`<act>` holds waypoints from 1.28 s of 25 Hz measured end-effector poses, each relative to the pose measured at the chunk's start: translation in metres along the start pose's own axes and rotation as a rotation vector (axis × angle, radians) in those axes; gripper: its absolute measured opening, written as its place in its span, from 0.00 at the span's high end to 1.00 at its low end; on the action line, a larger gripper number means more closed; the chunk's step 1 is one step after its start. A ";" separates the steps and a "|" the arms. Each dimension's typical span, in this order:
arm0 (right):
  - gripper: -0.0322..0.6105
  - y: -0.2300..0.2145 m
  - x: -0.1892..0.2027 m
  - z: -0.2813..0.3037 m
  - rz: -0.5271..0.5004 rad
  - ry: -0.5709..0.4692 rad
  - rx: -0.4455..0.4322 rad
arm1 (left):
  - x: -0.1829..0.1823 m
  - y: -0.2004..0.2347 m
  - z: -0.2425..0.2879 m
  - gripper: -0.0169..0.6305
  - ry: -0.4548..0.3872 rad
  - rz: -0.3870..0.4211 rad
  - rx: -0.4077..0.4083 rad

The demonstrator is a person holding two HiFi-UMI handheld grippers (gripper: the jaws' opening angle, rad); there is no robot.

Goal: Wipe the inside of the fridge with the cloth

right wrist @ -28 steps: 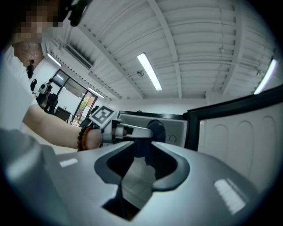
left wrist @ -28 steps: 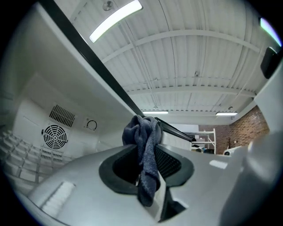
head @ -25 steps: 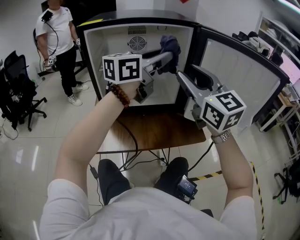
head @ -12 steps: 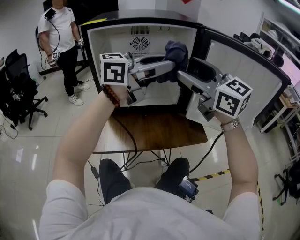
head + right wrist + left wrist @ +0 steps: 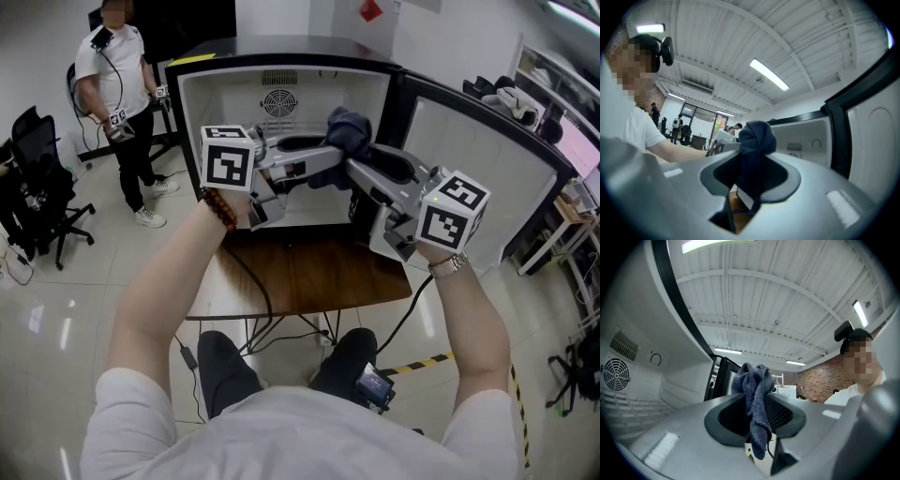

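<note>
A dark blue cloth (image 5: 349,131) hangs bunched in front of the open fridge (image 5: 225,103), near its white right wall. My left gripper (image 5: 330,150) reaches in from the left and is shut on the cloth (image 5: 754,399), which droops between its jaws. From the right, my right gripper (image 5: 361,167) meets the same cloth (image 5: 754,140). Its jaws have just been closing, and they now pinch the cloth between them. In each gripper view the other gripper (image 5: 757,416) (image 5: 752,178) is hidden behind the cloth.
The fridge stands on a brown wooden table (image 5: 300,272), its door (image 5: 469,159) swung open to the right. A round fan grille (image 5: 278,103) sits in the back wall. A person (image 5: 122,84) stands at the far left beside black office chairs (image 5: 37,187).
The left gripper carried the cloth rightward and a little lower. The right gripper, open before, moved up to the cloth and closed on it.
</note>
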State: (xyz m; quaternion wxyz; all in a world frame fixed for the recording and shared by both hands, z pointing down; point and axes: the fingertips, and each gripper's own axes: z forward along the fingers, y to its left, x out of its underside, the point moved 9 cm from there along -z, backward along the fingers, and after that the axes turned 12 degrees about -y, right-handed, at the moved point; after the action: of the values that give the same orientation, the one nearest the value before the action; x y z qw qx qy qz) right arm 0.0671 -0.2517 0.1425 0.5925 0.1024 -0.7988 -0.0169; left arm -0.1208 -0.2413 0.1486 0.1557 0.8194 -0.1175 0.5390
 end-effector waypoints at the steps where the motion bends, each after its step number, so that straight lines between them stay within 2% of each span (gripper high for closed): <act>1: 0.81 -0.001 0.001 0.000 -0.005 0.000 0.015 | 0.000 0.000 -0.001 0.77 0.003 0.013 -0.014; 5: 0.83 -0.008 0.004 0.001 -0.017 0.012 0.111 | 0.001 -0.001 -0.003 0.72 0.028 0.128 -0.101; 9: 0.83 -0.018 -0.002 0.006 -0.041 0.049 0.280 | -0.006 -0.001 -0.014 0.73 0.053 0.273 -0.254; 14: 0.83 -0.030 -0.005 0.026 -0.066 0.171 0.469 | -0.011 -0.005 -0.040 0.85 0.085 0.464 -0.477; 17: 0.83 -0.037 -0.002 0.045 -0.084 0.268 0.533 | -0.011 -0.006 -0.052 0.95 0.084 0.514 -0.583; 19: 0.83 -0.044 0.003 0.059 -0.089 0.336 0.571 | -0.011 -0.008 -0.061 0.97 0.077 0.530 -0.633; 26: 0.83 -0.072 0.017 0.099 -0.139 0.497 0.701 | -0.011 -0.029 -0.080 0.97 0.086 0.641 -0.669; 32: 0.83 -0.102 0.039 0.117 -0.152 0.613 0.779 | -0.008 -0.042 -0.095 0.97 0.089 0.680 -0.681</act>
State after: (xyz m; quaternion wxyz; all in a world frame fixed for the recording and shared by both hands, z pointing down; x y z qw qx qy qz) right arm -0.0406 -0.3694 0.1290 0.7148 0.3743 -0.5253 0.2702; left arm -0.1893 -0.1658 0.1708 0.2349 0.6132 -0.5417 0.5247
